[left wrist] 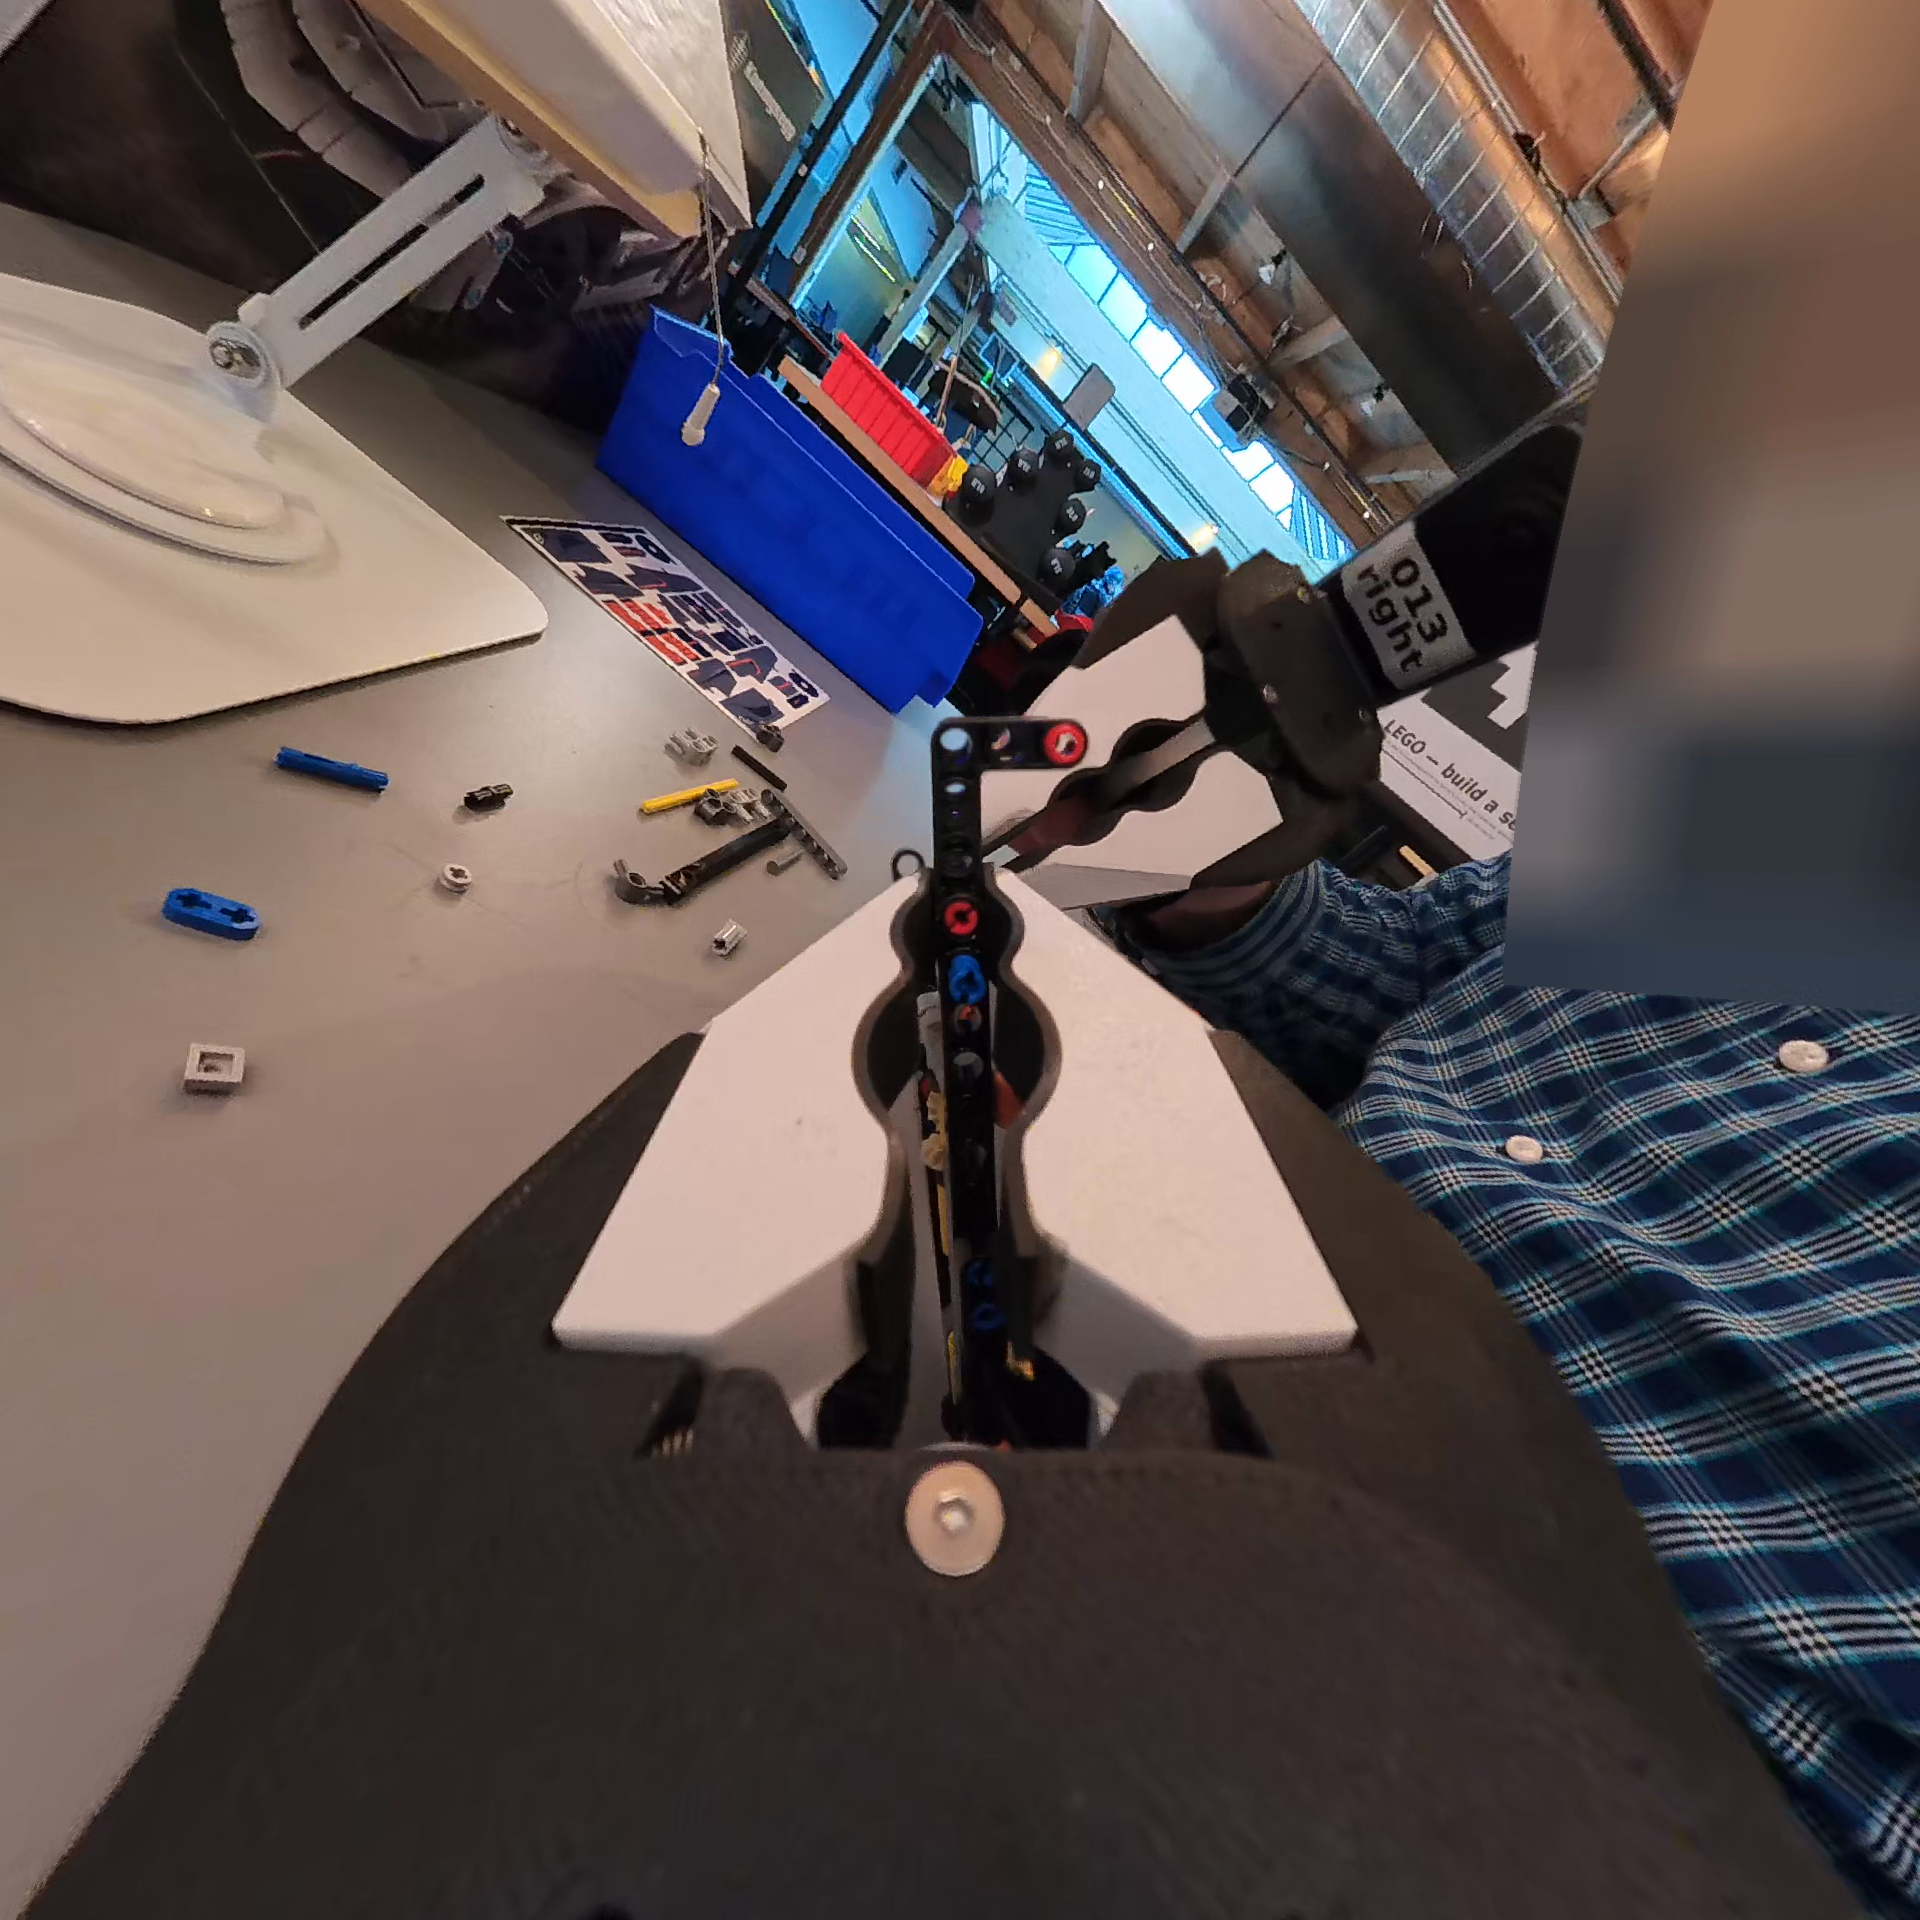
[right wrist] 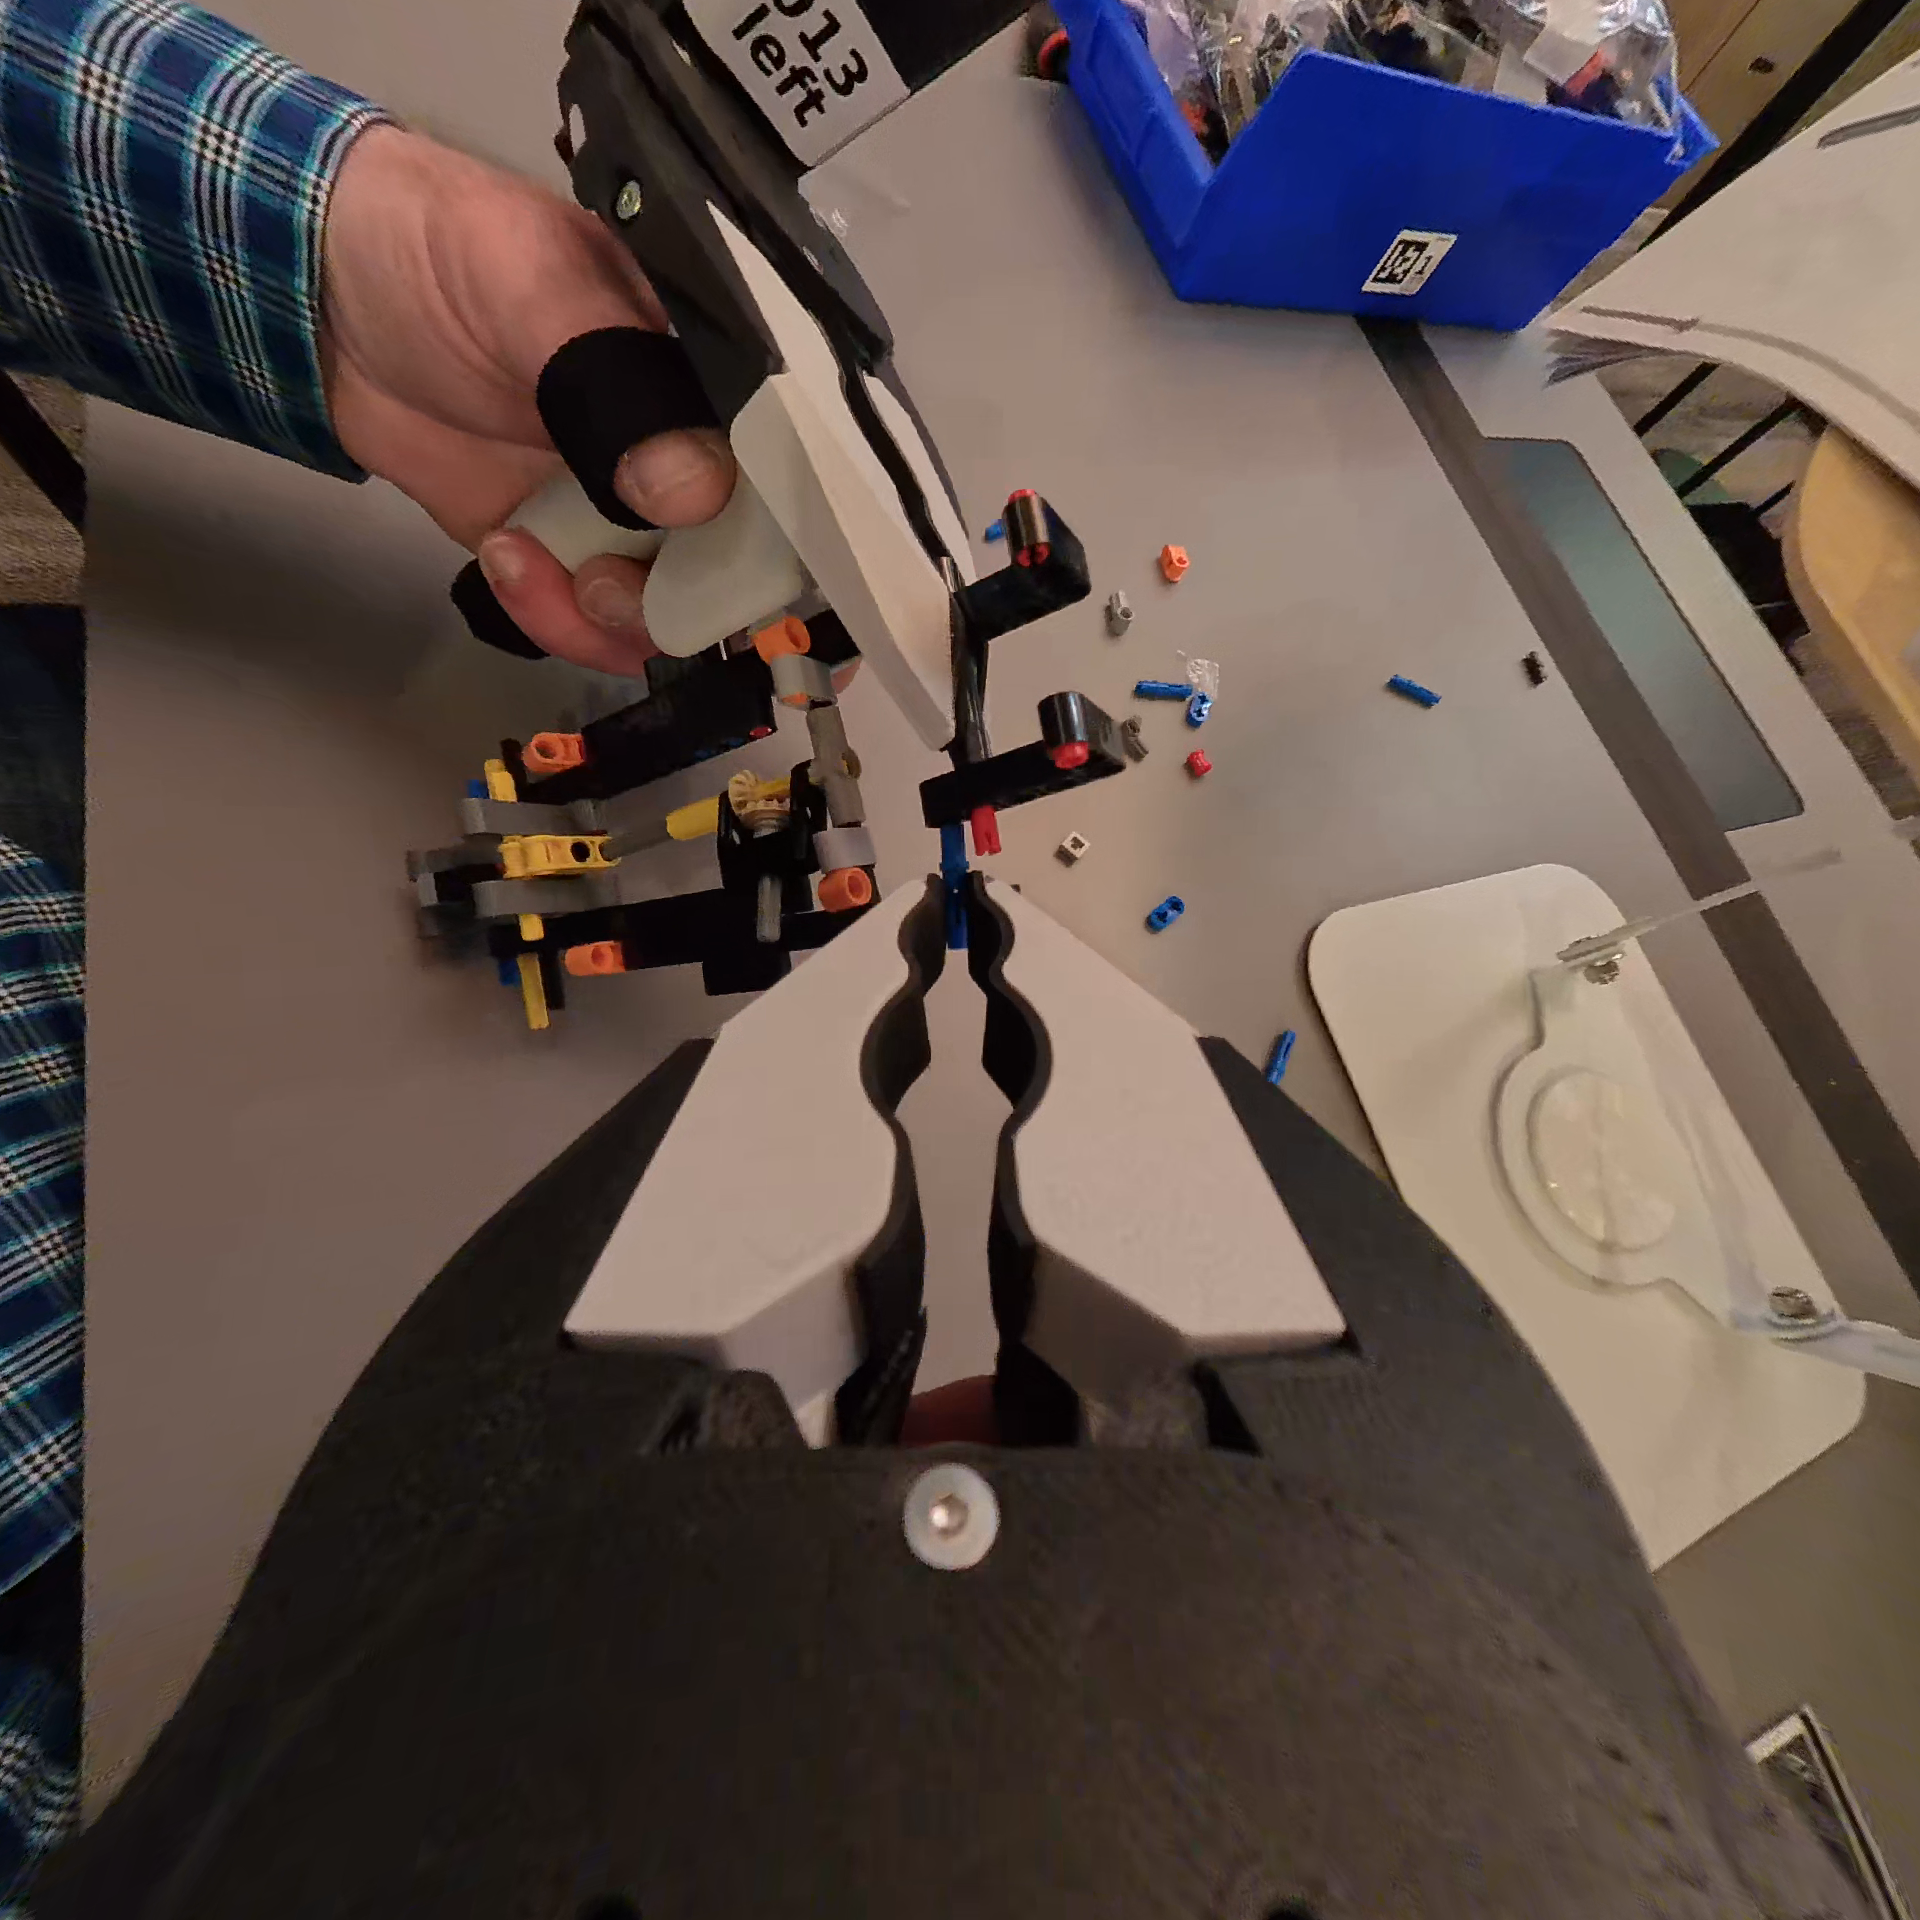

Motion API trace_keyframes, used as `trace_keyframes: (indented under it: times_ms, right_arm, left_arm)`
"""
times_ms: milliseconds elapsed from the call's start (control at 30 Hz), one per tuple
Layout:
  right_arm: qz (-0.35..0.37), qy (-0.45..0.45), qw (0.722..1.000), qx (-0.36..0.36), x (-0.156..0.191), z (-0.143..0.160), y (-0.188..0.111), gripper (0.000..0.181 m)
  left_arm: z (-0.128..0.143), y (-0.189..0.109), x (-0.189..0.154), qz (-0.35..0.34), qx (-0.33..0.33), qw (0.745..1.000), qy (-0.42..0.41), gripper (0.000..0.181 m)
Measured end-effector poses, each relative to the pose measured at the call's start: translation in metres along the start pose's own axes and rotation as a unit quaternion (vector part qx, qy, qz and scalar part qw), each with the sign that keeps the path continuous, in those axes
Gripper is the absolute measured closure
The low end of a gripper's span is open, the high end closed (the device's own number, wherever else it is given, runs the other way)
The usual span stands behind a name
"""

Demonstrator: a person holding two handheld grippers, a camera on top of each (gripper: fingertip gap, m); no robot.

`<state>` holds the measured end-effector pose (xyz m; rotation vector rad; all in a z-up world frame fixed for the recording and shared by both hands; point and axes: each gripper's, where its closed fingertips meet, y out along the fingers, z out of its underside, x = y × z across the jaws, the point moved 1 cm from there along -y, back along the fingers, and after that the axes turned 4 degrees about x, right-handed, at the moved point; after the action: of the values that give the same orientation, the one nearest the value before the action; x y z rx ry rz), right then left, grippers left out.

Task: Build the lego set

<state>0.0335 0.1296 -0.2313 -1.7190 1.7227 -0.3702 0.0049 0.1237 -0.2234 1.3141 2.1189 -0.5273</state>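
The left gripper [right wrist: 961,665] clamps a half-built black, grey and yellow plastic Lego assembly [right wrist: 665,831]; the right gripper [right wrist: 954,899] pinches a small blue plastic pin [right wrist: 954,883] at its tips.

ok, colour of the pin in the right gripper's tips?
Blue pin, shown best in the right wrist view.

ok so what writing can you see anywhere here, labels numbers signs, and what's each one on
I don't quote writing; these things bear it:
White label on the right gripper: clear print.
White label on the left gripper: clear print.
White sheet behind the right gripper: one printed line, cut off.
Sticker sheet: graphics, nothing readable.
Square code tag on the blue bin: too small to read.
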Motion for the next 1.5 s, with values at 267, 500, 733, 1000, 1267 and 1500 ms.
trace_keyframes:
  times_ms: [267,500,733,1000,1267,1500]
  right_arm:
    - [0.079,-0.081,0.993,0.014,0.0,-0.004,0.001,0.181]
    - [0.102,-0.129,0.986,0.006,0.0,-0.007,0.0,0.181]
    - [0.103,-0.139,0.985,-0.007,0.0,-0.008,0.0,0.181]
    - [0.126,-0.095,0.987,-0.018,-0.005,-0.012,0.004,0.181]
    - [0.149,-0.069,0.986,-0.017,-0.01,-0.016,0.007,0.181]
    - [0.153,-0.055,0.987,-0.01,-0.013,-0.019,0.007,0.181]
  left_arm:
    - [-0.003,-0.002,0.0,0.008,-0.023,1.0,-0.013,0.177]
    - [-0.004,-0.002,-0.001,0.015,-0.032,0.999,-0.02,0.176]
    - [-0.005,0.001,-0.001,0.004,-0.031,0.999,-0.014,0.177]
    - [-0.01,-0.001,0.001,-0.008,-0.062,0.998,-0.011,0.177]
    - [-0.015,-0.003,0.003,-0.033,-0.094,0.995,0.001,0.177]
    - [-0.017,-0.002,0.004,-0.084,-0.098,0.991,0.045,0.176]
